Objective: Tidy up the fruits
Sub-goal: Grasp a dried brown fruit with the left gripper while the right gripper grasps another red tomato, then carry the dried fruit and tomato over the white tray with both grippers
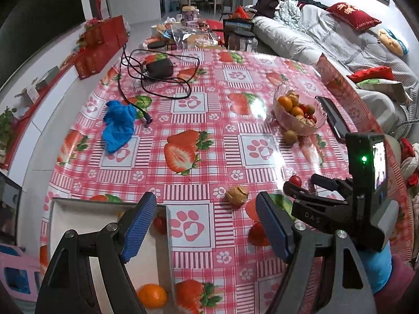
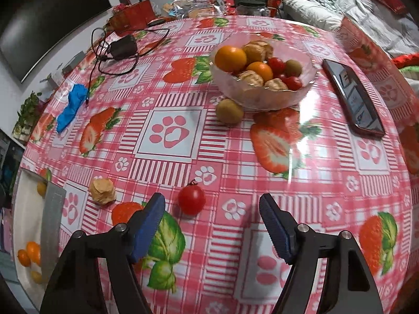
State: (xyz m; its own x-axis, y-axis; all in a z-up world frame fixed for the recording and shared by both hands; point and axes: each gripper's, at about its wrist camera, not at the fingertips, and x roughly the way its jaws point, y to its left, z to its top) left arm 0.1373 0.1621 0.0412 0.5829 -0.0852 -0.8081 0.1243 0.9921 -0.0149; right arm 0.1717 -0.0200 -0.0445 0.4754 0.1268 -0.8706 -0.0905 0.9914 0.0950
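A glass bowl [image 2: 264, 96] of oranges, cherry tomatoes, walnuts and a kiwi stands on the table; it also shows in the left wrist view [image 1: 298, 128]. A kiwi [image 2: 230, 111] lies against its near side. A loose cherry tomato [image 2: 191, 200] and a walnut [image 2: 102, 191] lie in front of my open, empty right gripper [image 2: 212, 209]. My left gripper [image 1: 207, 209] is open and empty beside a white tray [image 1: 78, 209] holding an orange [image 1: 152, 295] and a tomato [image 1: 159, 223]. The right gripper [image 1: 303, 185] shows there, next to the tomato [image 1: 296, 180].
A black phone [image 2: 353, 96] lies right of the bowl. A blue glove [image 1: 117, 125] and a charger with cable [image 1: 159, 68] lie at the far left. Jars and snack bags crowd the far edge. A sofa stands to the right.
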